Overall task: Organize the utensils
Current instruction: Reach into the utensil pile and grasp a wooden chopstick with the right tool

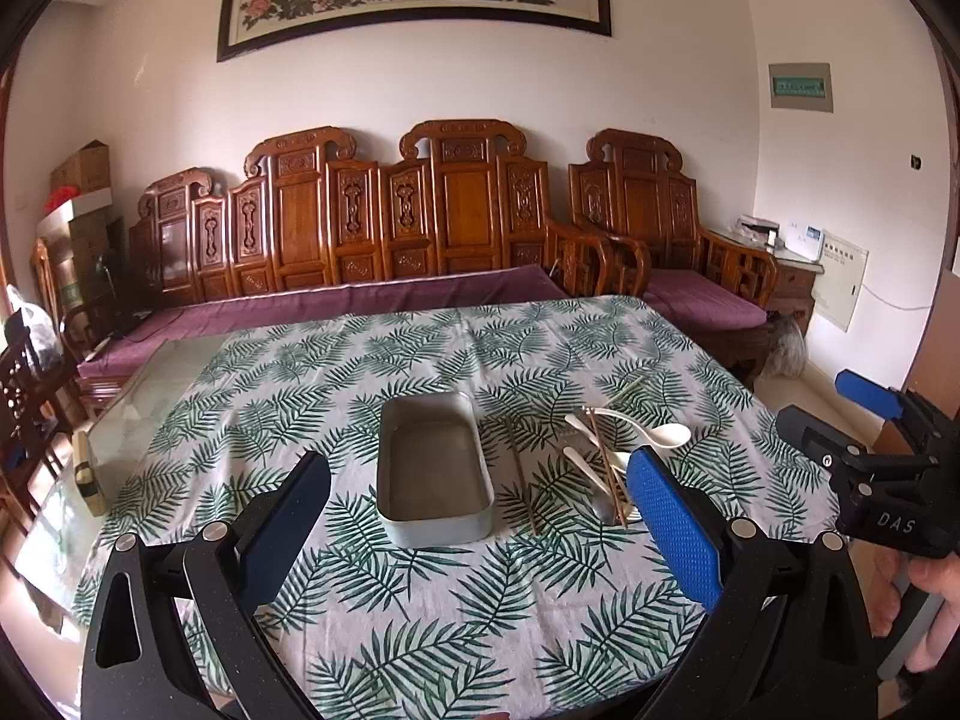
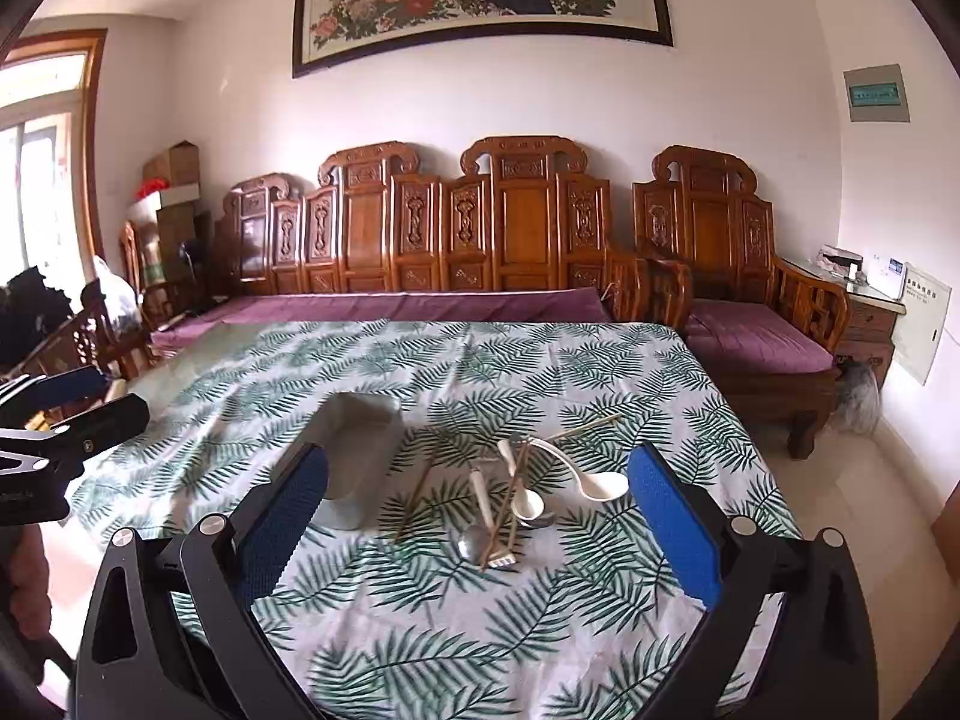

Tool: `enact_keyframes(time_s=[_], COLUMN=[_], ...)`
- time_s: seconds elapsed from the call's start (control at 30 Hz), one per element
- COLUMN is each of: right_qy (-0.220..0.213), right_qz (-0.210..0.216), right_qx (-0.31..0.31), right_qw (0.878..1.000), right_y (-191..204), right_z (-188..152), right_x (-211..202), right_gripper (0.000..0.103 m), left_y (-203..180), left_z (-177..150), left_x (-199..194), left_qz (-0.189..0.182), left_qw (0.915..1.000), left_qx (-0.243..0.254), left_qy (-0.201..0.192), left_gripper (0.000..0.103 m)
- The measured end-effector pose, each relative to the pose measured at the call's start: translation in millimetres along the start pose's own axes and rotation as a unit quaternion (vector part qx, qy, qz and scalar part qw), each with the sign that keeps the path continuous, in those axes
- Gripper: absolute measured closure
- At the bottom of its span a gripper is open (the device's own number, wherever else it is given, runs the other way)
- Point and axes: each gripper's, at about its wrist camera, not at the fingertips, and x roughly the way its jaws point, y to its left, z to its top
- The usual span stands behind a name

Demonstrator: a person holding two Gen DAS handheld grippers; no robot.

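Both tools, the left tool (image 1: 480, 504) and the right tool (image 2: 480, 504), hang released over the leaf-print worktop (image 2: 420, 618). White spoons, wooden chopsticks and metal cutlery lie in a tangled heap (image 2: 516, 498) just beside the empty grey rectangular metal tray (image 1: 432, 468). Best to lift one loose outlying piece first, pinching mid-handle, so the pile stays put.

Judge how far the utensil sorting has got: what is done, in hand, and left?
Done: nothing; the metal tray sits empty. In hand: nothing; the left tool and right tool hover open above the table. Left: the white spoons, chopsticks, metal spoon and fork lie piled beside the tray.
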Motion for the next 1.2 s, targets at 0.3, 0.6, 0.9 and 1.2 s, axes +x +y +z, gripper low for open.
enact_keyframes(time_s=[0.3,0.6,0.9,1.2], right_qy=[0.036,0.111,0.214,0.268], right_qz=[-0.004,0.02,0.082,0.102], right_qx=[-0.012,-0.03,-0.032,-0.007], right_qw=[0.999,0.993,0.973,0.958], right_y=[-32,-49,-36,-36], right_z=[-1,-14,-50,-65], right_x=[56,132,221,281], right_gripper=[0.014,0.061,0.086,0.088], left_y=[-7,-15,-20,-23], left_z=[2,-2,-15,-15], left_x=[59,108,155,190], left_qz=[-0.022,-0.052,-0.086,-0.1], left_qw=[0.999,0.9962,0.99,0.9843], left_qx=[0.013,0.017,0.022,0.035], left_qy=[0.036,0.067,0.11,0.141], left_gripper=[0.007,0.007,0.007,0.017])
